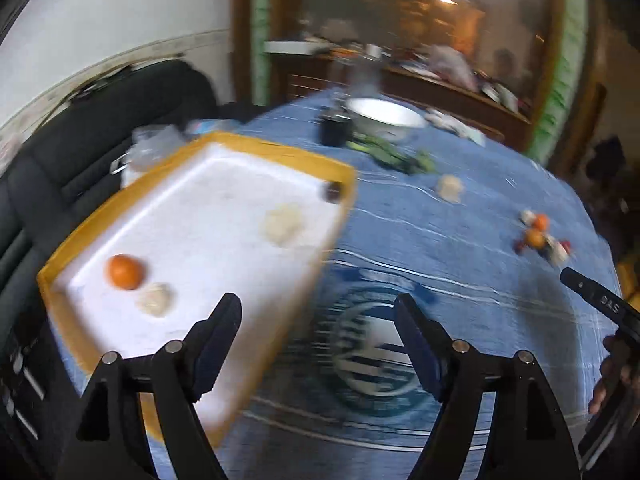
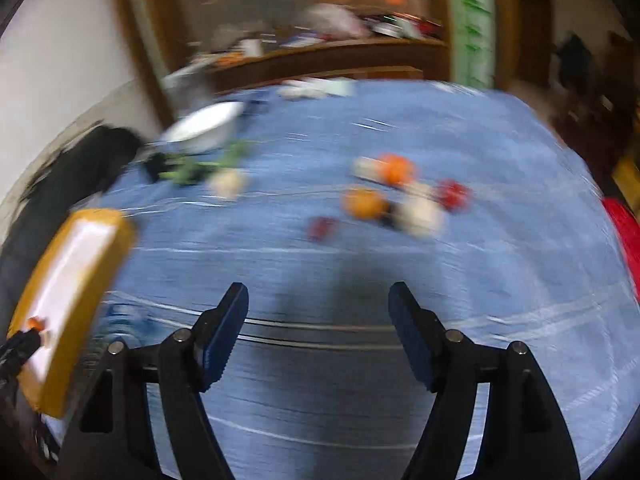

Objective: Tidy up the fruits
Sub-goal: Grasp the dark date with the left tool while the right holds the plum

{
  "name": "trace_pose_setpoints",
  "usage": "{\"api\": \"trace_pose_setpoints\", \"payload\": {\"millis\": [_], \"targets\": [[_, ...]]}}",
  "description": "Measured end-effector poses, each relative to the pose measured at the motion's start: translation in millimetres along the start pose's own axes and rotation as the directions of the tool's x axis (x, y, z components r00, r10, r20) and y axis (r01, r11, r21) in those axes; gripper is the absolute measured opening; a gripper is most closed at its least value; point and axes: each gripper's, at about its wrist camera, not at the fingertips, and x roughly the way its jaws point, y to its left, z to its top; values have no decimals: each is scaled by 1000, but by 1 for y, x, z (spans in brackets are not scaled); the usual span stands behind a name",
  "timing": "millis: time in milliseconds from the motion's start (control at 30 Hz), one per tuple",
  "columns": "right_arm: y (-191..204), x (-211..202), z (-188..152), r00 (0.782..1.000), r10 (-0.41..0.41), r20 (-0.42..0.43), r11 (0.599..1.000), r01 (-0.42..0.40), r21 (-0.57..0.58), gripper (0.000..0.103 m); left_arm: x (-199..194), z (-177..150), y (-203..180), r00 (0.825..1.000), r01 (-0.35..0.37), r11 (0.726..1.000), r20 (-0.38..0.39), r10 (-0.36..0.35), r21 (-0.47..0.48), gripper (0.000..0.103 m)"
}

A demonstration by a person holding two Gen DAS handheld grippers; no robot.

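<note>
Woven blue tablecloth [image 2: 400, 260] (matt, ribbed); smooth white tray [image 1: 216, 216], matt yellow rim; glossy bowl [image 1: 386, 114].

Motion-blurred loose fruits [image 2: 394, 196] — kinds unclear — and tray [image 2: 68, 280] cut off at the edge.

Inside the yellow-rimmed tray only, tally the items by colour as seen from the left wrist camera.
Orange: 1
Pale cream: 2
Dark, at the far corner: 1
Total in the tray: 4

tray [image 1: 280, 152] left on table [image 1: 460, 240] | fruit pile [image 1: 538, 234] right | bowl [image 1: 384, 114] behind
</note>
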Motion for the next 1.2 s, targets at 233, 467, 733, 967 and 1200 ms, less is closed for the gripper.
{"api": "trace_pose_setpoints", "payload": {"millis": [233,467,733,967,1200], "targets": [[-72,10,0,995,-99,-30,991,102,82,74,26,7,-78,990,131,984,-63,-124,122,79],[-72,15,11,995,-101,11,994,101,31,74,53,12,-141,982,178,956,-105,-157,233,79],[-61,57,33,993,-111,-27,993,110,-36,74,75,20,-156,981,186,954,-99,-167,235,79],[-53,89,47,992,-120,-48,991,116,-72,61,96,27,-168,980,186,952,-119,-161,243,79],[-66,80,48,992,-127,-29,991,125,-42,35,111,31,-203,973,223,933,-125,-195,281,79]]}}
